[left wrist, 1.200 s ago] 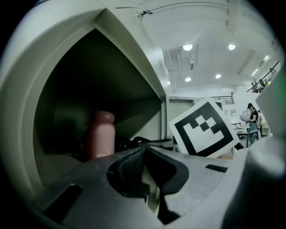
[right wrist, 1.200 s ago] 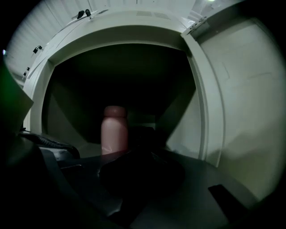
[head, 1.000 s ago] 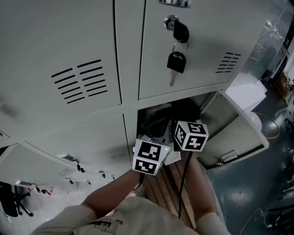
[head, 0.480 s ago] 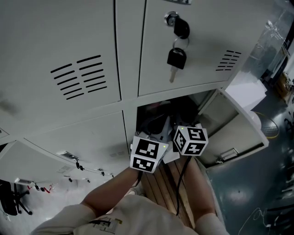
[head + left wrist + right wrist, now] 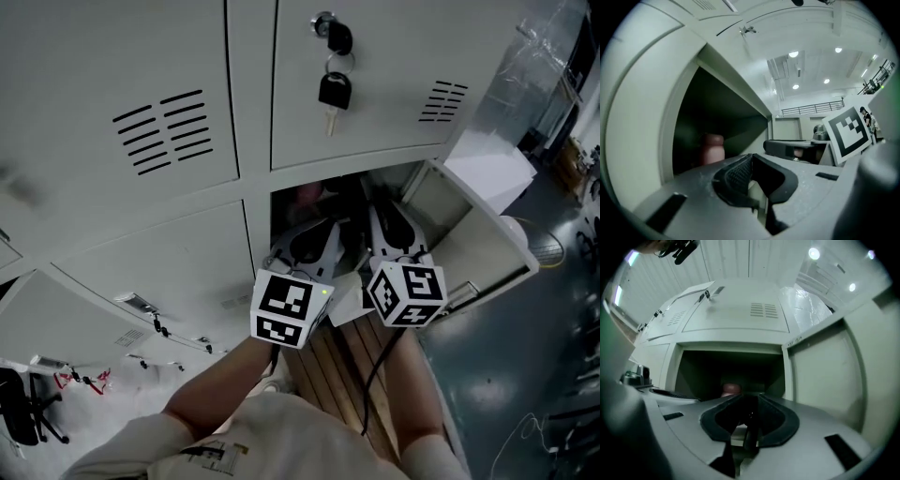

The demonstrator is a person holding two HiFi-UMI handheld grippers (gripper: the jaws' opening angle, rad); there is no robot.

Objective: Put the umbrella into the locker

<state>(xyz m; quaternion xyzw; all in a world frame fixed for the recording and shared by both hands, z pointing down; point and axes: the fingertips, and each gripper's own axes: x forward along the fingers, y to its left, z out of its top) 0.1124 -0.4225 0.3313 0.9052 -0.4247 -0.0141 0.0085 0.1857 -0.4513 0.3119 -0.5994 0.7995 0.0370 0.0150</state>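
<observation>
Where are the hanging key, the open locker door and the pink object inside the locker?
Hanging key (image 5: 335, 92): head view, on its black head.
Open locker door (image 5: 473, 234): head view, on its inner face.
Pink object (image 5: 713, 149): left gripper view, on its rounded front.

The locker opening (image 5: 708, 369) stands clear, its door (image 5: 825, 376) swung right; a pinkish object (image 5: 713, 147) sits deep inside.

Your head view: soft even light on pale grey metal locker doors (image 5: 94, 75), focus crisp, slight bowing at edges. Open dark locker compartment (image 5: 347, 192) sits in deep shadow; contents murky. Your left and right gripper views: strong fisheye, black vignette corners, round white ceiling lights (image 5: 793, 55) flaring, near foreground soft.
</observation>
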